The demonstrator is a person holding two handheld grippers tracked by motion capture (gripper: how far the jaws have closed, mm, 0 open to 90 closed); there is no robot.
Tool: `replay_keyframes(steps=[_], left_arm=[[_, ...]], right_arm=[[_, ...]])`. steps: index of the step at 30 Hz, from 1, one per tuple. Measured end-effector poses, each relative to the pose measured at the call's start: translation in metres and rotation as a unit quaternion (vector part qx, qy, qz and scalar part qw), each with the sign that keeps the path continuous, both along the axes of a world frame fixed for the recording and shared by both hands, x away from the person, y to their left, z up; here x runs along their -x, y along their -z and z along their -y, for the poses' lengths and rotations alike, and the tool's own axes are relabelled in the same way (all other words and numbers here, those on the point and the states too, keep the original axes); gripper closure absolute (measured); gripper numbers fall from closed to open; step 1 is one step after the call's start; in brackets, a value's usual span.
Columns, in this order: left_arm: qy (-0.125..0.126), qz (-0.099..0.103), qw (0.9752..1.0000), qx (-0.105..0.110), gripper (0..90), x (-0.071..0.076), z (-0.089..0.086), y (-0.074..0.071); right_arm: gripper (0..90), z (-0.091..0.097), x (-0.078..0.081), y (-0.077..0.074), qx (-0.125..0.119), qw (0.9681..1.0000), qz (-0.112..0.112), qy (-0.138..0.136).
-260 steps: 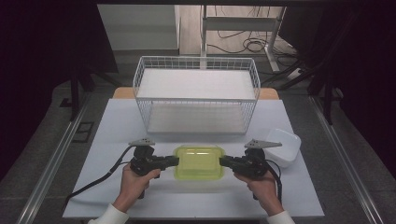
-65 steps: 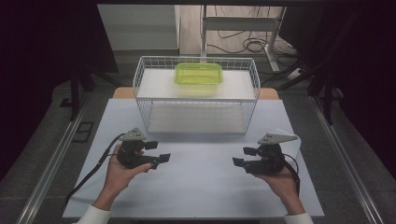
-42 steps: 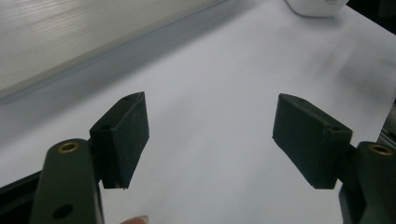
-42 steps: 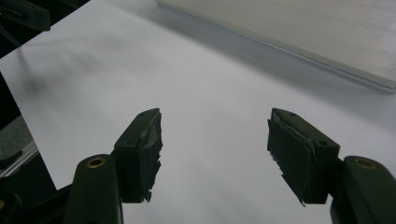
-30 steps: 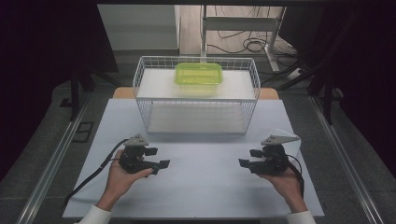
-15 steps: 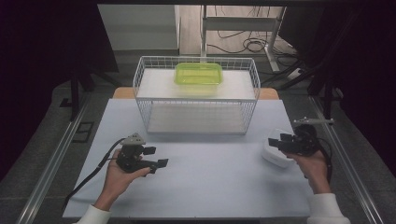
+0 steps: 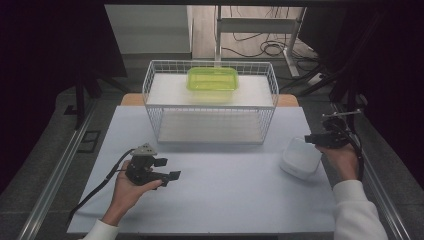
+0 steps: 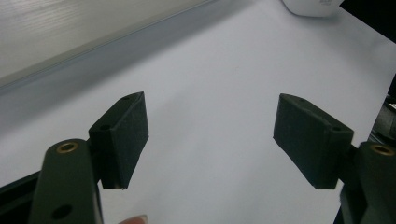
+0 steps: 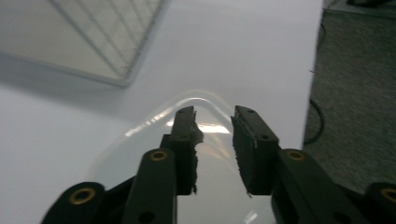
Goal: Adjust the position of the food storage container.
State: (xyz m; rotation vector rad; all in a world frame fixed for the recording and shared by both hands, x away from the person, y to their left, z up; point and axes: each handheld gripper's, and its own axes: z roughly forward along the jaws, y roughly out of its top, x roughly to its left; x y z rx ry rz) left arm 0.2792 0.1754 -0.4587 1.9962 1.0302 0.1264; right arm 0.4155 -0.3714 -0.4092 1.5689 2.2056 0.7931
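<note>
Right gripper (image 9: 212, 140), jaws just narrowed, straddles the clear container's (image 9: 154, 154) rim without visibly pinching it; high view places that container (image 7: 300, 157) at centre right on the tabletop (image 7: 225, 190). Left gripper (image 8: 210, 140) is wide and empty; green box (image 7: 212, 80) sits in the wire basket (image 7: 210, 107) at upper centre.

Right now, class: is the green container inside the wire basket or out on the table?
Inside. The green container sits within the wire basket, near its back wall.

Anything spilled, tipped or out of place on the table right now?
Nothing stands out. The green container sits level in the wire basket; the clear container lies flat near the table's right edge, with the right gripper over its rim, jaws just closing, nothing visibly pinched.
</note>
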Motion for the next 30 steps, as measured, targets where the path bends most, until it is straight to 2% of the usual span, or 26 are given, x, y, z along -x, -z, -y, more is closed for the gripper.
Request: replay_keyframes(steps=[4,6,13,16,21,26,30], left_arm=[[-0.004,-0.006,1.0,0.0,26.1,-0.002,-0.002,0.003],[-0.004,-0.007,1.0,0.002,26.2,-0.002,-0.003,0.003],[-0.005,-0.01,0.9999,0.002,26.2,-0.003,-0.003,0.004],[-0.004,-0.013,0.9999,0.006,26.3,-0.003,-0.002,0.005],[-0.006,-0.013,0.9999,0.007,26.6,-0.003,-0.002,0.005],[-0.004,-0.016,0.9998,0.006,26.7,-0.003,-0.001,0.006],[-0.002,-0.02,0.9998,0.007,26.7,-0.003,0.0,0.007]], right_arm=[[85.7,0.009,-0.01,0.004,0.012,0.9999,-0.004,0.012],[89.0,0.014,-0.014,0.007,0.02,0.9997,-0.003,0.016],[89.3,0.024,-0.024,0.026,0.045,0.9985,-0.021,0.023],[89.4,0.024,-0.026,0.027,0.048,0.9984,-0.023,0.019],[89.4,0.022,-0.028,0.027,0.072,0.9971,-0.025,0.002],[89.5,0.019,-0.025,0.026,0.071,0.9968,-0.034,-0.011],[89.5,0.014,-0.019,0.029,0.07,0.9958,-0.051,-0.029]])
